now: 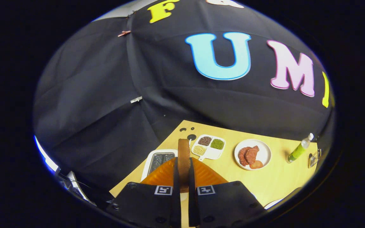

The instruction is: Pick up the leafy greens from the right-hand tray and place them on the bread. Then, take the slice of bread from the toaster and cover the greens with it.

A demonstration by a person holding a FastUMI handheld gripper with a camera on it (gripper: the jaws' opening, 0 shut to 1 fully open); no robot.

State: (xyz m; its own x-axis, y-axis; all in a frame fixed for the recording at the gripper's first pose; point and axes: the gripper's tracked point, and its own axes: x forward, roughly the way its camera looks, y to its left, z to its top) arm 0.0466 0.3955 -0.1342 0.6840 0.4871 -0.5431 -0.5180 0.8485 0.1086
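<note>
My gripper (184, 164) is shut on a slice of bread (183, 158), which stands edge-on and upright between the orange fingers (165, 174). The slice is held up above the wooden table (274, 180). The white toaster (157, 160) with its dark slots sits below and just left of the held slice, partly hidden by the left finger. A white rim (272, 203) peeks out at the table's near right, beside the right finger.
A white divided tray (208, 147) with brown, green and pale fillings lies beyond the fingers. To its right is a white plate (252, 154) with reddish meat pieces. A green bottle (299, 148) stands further right, next to a small dark object (314, 159).
</note>
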